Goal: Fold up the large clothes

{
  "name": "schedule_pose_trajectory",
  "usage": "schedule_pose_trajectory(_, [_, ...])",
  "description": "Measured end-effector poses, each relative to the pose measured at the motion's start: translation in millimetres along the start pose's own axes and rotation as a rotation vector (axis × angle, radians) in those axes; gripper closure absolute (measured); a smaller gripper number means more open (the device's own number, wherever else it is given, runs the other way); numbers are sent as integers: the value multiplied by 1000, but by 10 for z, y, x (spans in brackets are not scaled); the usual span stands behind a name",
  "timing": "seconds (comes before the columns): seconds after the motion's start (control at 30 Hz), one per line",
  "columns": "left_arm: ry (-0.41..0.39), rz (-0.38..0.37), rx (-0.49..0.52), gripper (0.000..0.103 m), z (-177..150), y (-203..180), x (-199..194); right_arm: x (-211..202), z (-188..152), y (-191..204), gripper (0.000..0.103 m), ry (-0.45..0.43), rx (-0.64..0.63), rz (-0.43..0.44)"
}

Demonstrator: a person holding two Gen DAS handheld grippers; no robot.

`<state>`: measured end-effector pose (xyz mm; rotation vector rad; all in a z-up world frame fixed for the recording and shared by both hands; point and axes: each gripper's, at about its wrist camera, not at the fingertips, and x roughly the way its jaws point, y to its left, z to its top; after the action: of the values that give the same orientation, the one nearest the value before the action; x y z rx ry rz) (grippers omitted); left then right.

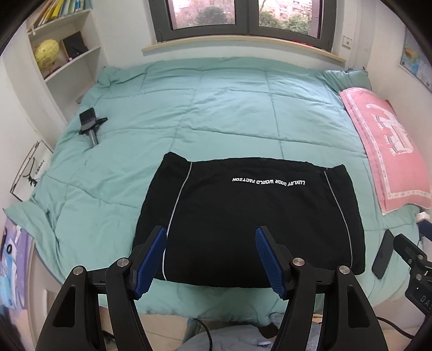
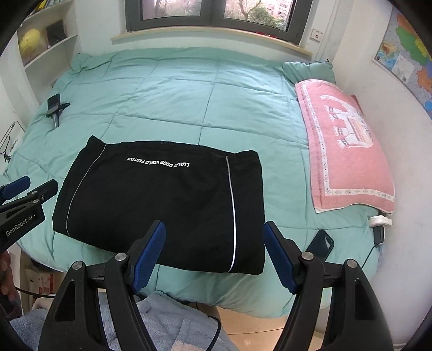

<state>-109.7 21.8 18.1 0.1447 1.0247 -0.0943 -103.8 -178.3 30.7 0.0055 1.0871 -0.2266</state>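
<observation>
A black garment with white side piping and white lettering lies folded into a flat rectangle on the teal quilt, near the bed's front edge. It also shows in the right wrist view. My left gripper is open and empty, held above the garment's near left part. My right gripper is open and empty, held above the garment's near right corner. The left gripper also shows at the left edge of the right wrist view.
A pink pillow lies along the bed's right side. A dark phone lies at the near right, next to a charger. A phone on a small stand lies at the far left. Shelves stand left; a window is behind.
</observation>
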Motion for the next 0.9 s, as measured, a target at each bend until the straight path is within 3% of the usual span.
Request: schedule_pose_trajectory(0.9, [48, -17, -8, 33, 92, -10, 190, 273, 120, 137, 26, 67, -53, 59])
